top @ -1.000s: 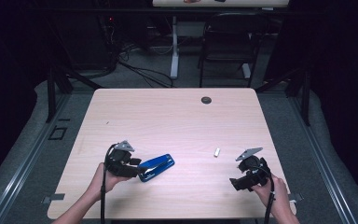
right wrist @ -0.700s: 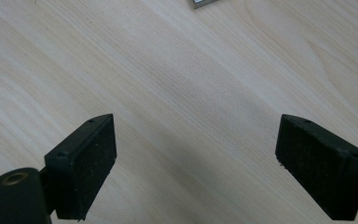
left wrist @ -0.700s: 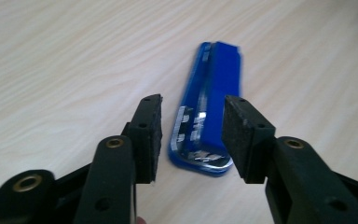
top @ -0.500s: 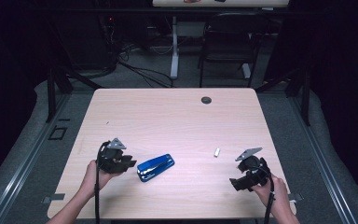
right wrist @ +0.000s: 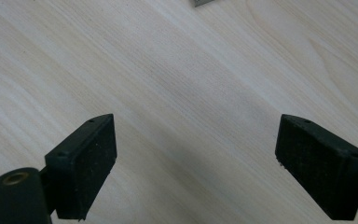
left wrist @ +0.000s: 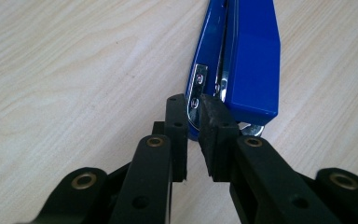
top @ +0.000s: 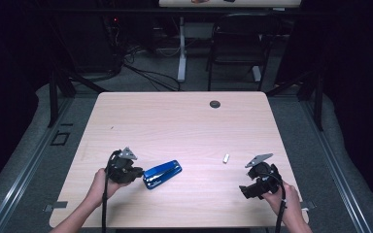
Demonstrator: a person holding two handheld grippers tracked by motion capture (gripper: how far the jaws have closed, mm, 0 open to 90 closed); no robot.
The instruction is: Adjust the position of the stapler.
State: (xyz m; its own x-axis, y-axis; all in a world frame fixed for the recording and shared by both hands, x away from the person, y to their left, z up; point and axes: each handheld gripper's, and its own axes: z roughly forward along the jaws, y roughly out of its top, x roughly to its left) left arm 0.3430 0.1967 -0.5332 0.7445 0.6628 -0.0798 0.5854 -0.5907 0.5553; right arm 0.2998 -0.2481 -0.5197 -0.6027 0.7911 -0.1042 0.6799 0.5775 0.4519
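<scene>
Lying flat near the table's (top: 184, 116) front left corner, a blue stapler (top: 162, 174) has its hinge end pinched between the just-closing jaws of the left gripper (left wrist: 189, 116). The right gripper (right wrist: 196, 154), jaws wide apart, hovers near the front right corner; a small white piece (top: 226, 158) is too small to identify.

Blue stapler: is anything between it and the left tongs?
Nothing visible. The left tongs have just been closing and are already at the blue stapler, their tips pinching its near metal end, with only bare table around it.
</scene>
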